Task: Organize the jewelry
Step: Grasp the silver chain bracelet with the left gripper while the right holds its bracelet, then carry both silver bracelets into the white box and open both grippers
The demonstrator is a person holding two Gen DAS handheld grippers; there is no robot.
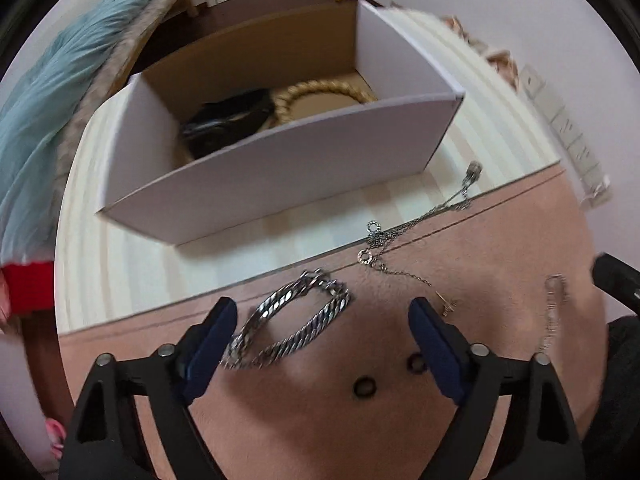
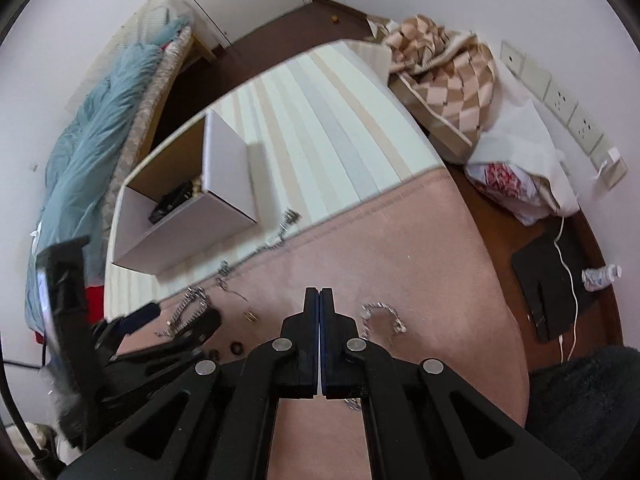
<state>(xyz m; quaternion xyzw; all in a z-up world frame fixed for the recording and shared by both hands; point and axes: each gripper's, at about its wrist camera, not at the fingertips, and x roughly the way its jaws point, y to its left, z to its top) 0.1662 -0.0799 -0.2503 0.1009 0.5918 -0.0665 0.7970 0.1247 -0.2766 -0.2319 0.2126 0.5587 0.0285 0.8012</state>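
Duvet (image 1: 60, 92): blue and fluffy, far left, on a second bed across the dark floor (image 2: 280, 24)
Box (image 1: 280, 176): white card, open-topped, on the striped sheet (image 1: 132, 272) left of middle; a black item (image 1: 228, 120) and a gold-framed mirror (image 1: 320, 94) lie inside, side by side
Left gripper (image 1: 322, 320): jaws spread wide, holding nothing, low over the pink blanket (image 1: 320, 420); blue pads (image 1: 212, 344) to either side
Curb chain (image 1: 296, 320): heavy silver links in a loose loop on the blanket, between the left jaws, its left end just beside the left pad; I cannot tell if they touch
Black rings (image 1: 365, 386): two small ones on the blanket, near each other, between the left jaws and closer to the camera than the chain
Thin necklace (image 1: 404, 236): fine silver chain with two small ring charms; lies across the seam where sheet meets blanket, running up right to a metal end piece (image 1: 474, 170) on the sheet
Clasp (image 1: 446, 306): small, gold-toned, on the blanket just right of the right pad
Right gripper (image 2: 320, 300): jaws closed together, nothing seen between them, above the blanket
Bracelet (image 2: 382, 316): silver, curled on the blanket just right of the right jaws
Checked blanket (image 2: 444, 64): tan and cream, heaped beyond the bed's far right corner
Bag (image 2: 520, 176): white plastic, on the floor to the right
Bottle (image 2: 600, 276): clear plastic, lying on the floor at far right
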